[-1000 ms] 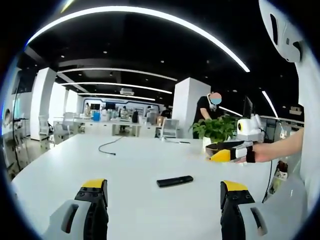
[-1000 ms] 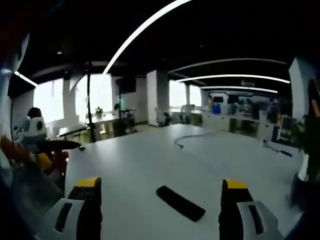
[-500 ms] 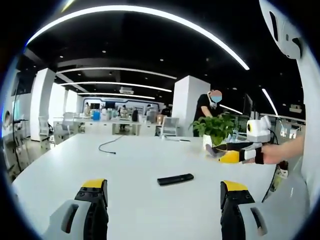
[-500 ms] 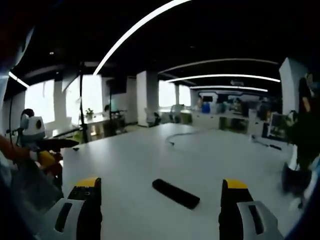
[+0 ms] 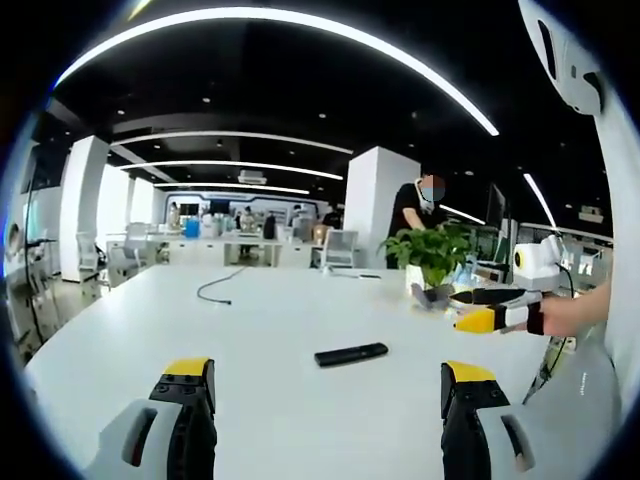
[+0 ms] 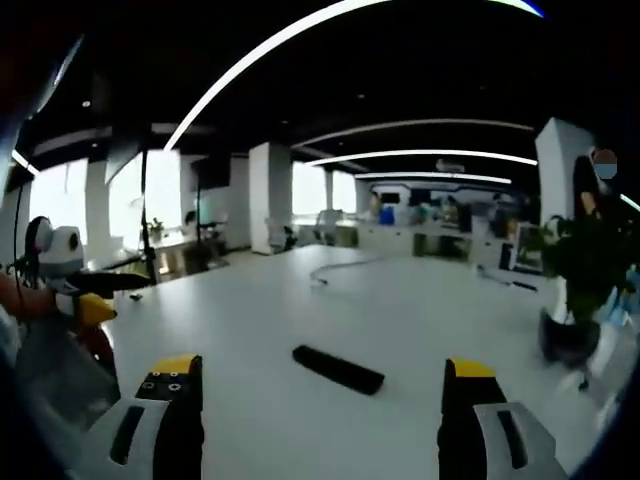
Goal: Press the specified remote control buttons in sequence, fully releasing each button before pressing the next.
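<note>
In the left gripper view we see the black remote control (image 5: 350, 354) lying flat on the white table (image 5: 270, 320), ahead of the left gripper (image 5: 328, 400) and between the lines of its two yellow-tipped jaws, which stand wide apart with nothing between them. The right gripper (image 5: 490, 310) enters this view from the right, held in a hand (image 5: 565, 312) above the table edge, well apart from the remote; from this angle we cannot tell how its jaws stand. In the right gripper view its jaws are spread wide and empty, and the remote control (image 6: 338, 369) lies ahead of the right gripper (image 6: 320, 400), apart from both jaws (no contact with either tool). We also note a potted plant (image 5: 432, 260) near the far right of the table, a dark cable (image 5: 215, 290) trailing across the far surface, and a standing person (image 5: 412, 215) behind the plant.
</note>
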`<state>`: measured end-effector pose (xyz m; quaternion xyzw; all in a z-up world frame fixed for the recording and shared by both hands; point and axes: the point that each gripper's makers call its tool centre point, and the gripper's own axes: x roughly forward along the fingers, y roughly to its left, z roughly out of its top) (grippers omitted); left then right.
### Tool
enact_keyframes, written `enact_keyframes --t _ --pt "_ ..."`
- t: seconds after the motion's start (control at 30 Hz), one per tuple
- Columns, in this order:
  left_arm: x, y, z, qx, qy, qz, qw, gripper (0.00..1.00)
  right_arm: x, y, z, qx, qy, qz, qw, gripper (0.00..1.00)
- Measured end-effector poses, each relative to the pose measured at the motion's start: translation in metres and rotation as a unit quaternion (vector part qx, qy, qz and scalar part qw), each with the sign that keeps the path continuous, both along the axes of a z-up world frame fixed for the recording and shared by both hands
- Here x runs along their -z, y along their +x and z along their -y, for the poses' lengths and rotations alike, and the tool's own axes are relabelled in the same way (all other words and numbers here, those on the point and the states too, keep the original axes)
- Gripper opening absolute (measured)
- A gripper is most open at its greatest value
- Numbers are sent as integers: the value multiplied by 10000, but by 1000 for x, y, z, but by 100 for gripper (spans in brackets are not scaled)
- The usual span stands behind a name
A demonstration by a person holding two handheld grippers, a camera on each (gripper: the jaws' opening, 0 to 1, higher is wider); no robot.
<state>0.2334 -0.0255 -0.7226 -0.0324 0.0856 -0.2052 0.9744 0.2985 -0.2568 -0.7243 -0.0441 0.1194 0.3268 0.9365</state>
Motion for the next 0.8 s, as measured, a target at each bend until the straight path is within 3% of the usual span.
enact_keyframes --t 0.1,0.23,0.33,0.47,0.8 --pt "-1 0 1 -18 -9 3 10000 97 4 -10 0 45 -123 -13 9999 99" --pt "2 0 -3 -15 -8 7 10000 97 3 -22 -4 55 -9 -69 10000 99" --pt "5 0 -7 -21 -10 16 10000 97 9 -32 -4 54 -342 -16 9994 99" --pt "1 0 -3 -30 -40 15 10000 97 14 -44 -8 -19 -458 -19 9989 99" --pt "-14 -1 13 -1 -47 41 10000 97 -2 -53 9 157 -752 213 9968 99"
